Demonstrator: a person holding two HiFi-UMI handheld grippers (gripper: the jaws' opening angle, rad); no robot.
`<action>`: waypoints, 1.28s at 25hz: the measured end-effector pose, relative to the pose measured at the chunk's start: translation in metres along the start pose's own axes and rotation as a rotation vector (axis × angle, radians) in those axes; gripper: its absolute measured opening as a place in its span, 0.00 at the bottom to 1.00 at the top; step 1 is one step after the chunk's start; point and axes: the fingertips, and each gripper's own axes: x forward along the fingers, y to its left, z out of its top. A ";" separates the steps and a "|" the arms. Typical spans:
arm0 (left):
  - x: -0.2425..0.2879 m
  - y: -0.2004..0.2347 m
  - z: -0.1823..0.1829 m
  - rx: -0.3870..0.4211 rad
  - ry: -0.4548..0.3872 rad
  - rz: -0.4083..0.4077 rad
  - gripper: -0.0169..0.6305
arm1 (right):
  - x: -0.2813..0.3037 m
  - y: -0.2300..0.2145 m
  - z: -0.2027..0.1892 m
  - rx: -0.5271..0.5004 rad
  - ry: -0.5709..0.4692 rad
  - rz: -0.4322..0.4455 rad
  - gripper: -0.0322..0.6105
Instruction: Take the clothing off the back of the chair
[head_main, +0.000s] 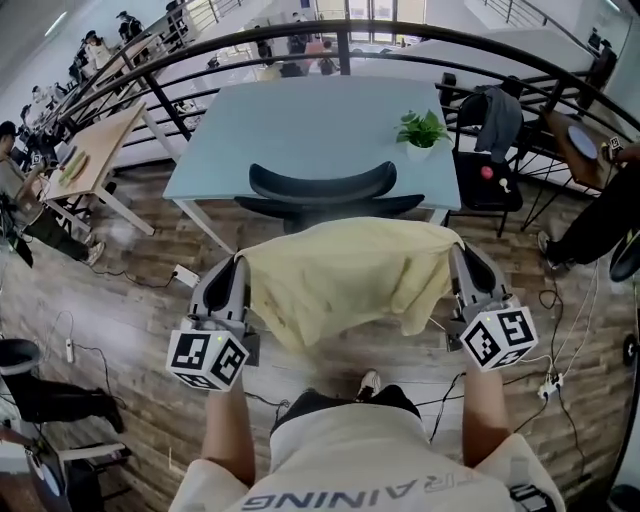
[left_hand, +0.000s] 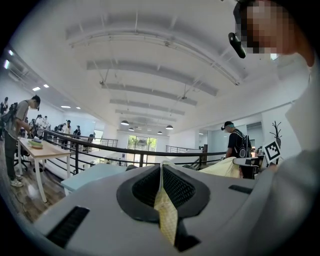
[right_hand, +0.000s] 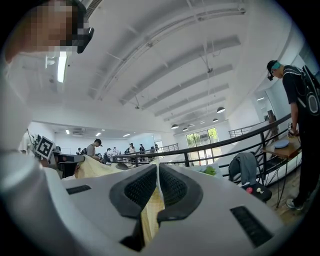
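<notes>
Both grippers are clamped on the yellow garment (head_main: 345, 275). The left gripper (head_main: 238, 268) pinches its left edge and the right gripper (head_main: 462, 262) its right edge. Left gripper view: jaws closed tight, with a thin fold of yellow cloth squeezed between the black pads (left_hand: 177, 187) and hanging out on the near side. Right gripper view: the same, jaws closed on a yellow fold running down between the pads (right_hand: 137, 190).

The garment is spread between the two grippers, sagging in the middle, with its lower edge hanging free above the wooden floor (head_main: 130, 300). It sits on the near side of the black chair (head_main: 320, 185). The chair's curved back is bare and fully visible just beyond the cloth. Cannot tell whether the garment's far edge touches the chair.

Beyond the chair is a pale blue table (head_main: 290, 120) with a small green plant (head_main: 422, 130) at its right end. Far right, a second chair (head_main: 485, 190) has a grey jacket (head_main: 498, 120) over its back. A curved black railing (head_main: 330, 35) runs behind the table. The person's foot (head_main: 368, 382) shows below the cloth.
</notes>
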 end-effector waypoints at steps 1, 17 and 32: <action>-0.004 0.000 0.001 0.003 -0.005 -0.009 0.09 | -0.004 0.006 -0.001 -0.003 0.003 -0.005 0.10; -0.108 0.037 0.001 0.032 -0.026 -0.131 0.10 | -0.081 0.123 -0.024 -0.042 0.015 -0.163 0.10; -0.131 0.063 0.001 0.018 -0.029 -0.160 0.10 | -0.086 0.163 -0.031 -0.050 0.031 -0.174 0.10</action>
